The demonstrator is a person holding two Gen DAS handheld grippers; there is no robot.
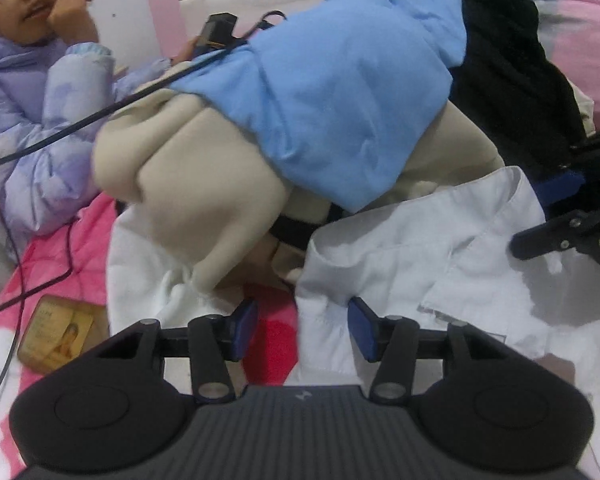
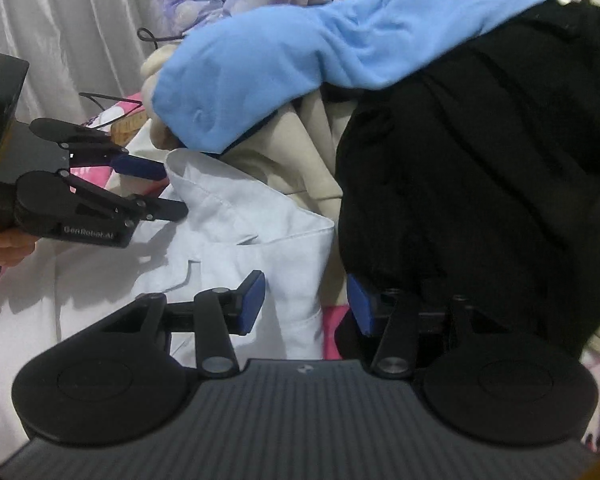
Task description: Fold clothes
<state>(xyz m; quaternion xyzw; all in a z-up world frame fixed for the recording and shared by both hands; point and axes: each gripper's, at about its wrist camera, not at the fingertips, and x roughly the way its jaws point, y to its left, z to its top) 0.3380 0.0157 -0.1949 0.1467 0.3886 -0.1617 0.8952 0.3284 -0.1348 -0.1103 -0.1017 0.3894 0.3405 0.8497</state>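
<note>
A white collared shirt [image 1: 420,248] lies spread on the pink blanket [image 1: 88,248]. My left gripper [image 1: 304,328] hovers over the shirt's near edge, open, with a fold of white cloth and pink blanket showing between its blue pads, which do not press on it. In the right wrist view the shirt [image 2: 236,216] runs under my right gripper [image 2: 306,306], also open, its pads apart over the shirt's hem. The left gripper [image 2: 168,190] reaches toward the collar from the left. The right gripper's fingers [image 1: 560,232] enter at the right edge.
Behind the shirt is a heap of a light blue garment [image 1: 340,92], a beige one [image 1: 204,200] and a black one [image 2: 480,160]. A person in a lavender puffer jacket [image 1: 40,120] sits at the left. A black cable [image 1: 60,132] and a photo card [image 1: 58,336] lie on the blanket.
</note>
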